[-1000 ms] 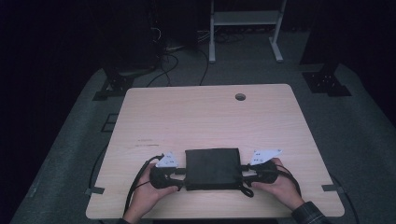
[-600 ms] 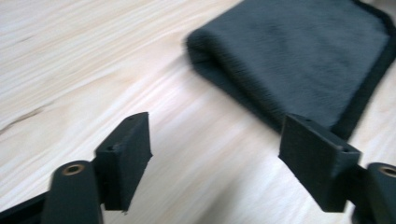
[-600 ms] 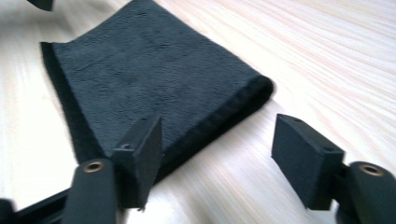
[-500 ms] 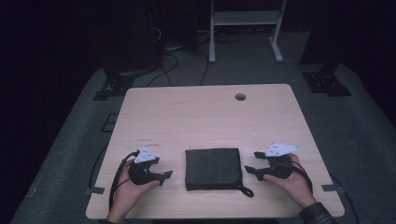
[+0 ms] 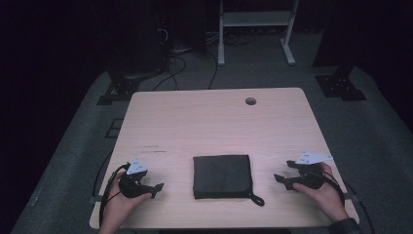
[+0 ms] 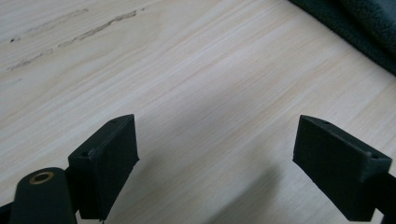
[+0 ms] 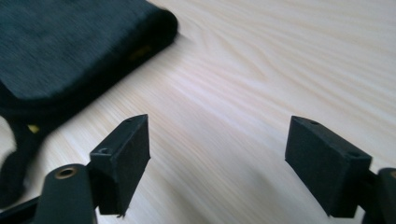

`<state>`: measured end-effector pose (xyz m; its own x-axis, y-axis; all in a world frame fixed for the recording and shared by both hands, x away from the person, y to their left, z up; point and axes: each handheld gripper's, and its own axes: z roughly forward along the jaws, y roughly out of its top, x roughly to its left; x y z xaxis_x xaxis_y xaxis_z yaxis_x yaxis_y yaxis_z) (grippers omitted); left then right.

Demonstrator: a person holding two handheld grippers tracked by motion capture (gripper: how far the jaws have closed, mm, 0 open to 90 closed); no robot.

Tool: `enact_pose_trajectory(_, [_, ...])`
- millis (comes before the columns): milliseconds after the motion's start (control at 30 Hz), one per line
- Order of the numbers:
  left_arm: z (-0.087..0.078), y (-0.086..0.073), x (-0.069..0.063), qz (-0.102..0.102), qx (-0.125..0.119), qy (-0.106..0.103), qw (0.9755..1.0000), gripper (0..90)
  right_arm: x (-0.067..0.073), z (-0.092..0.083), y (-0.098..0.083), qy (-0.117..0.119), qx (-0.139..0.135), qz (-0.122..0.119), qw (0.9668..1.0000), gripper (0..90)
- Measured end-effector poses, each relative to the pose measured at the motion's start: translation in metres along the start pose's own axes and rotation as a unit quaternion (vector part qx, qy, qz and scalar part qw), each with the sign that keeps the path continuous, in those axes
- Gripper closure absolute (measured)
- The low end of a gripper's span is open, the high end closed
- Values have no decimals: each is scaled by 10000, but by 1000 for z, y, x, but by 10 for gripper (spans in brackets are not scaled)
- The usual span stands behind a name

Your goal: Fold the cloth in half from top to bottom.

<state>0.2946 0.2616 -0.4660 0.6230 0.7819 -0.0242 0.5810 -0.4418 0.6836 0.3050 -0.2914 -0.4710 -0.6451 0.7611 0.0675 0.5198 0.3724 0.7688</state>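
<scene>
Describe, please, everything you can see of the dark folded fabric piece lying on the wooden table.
The dark folded fabric piece is charcoal, soft and fleecy-looking, folded into a thick, near-square pad. It lies flat near the front edge of the light wooden table, midway between the two hand-held grippers, touched by neither. A thin black cord loop trails from its front right corner onto the wood. Its folded edge looks rounded and layered.

Matt, soft dark cloth pouch (image 5: 222,176) on a smooth pale wood-grain table (image 5: 204,122).
</scene>
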Motion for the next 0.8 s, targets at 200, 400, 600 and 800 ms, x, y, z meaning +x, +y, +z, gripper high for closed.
enact_pose_trajectory(200, [1, -8, 4, -8, 83, 38, 10000, 98, -7, -1, -11, -199, 284, 154, 9993, 183])
enact_pose_trajectory(400, [2, -15, 6, 162, -43, 98, 9998, 61, -11, -1, -16, -382, 369, 146, 9985, 161])
enact_pose_trajectory(600, [4, -20, 7, 202, -188, 53, 9996, 7, -10, 1, -19, -473, 260, 28, 9985, 130])
enact_pose_trajectory(800, [5, -20, 7, 240, -220, 36, 9995, 0, -10, 1, -19, -474, 259, 27, 9985, 129])
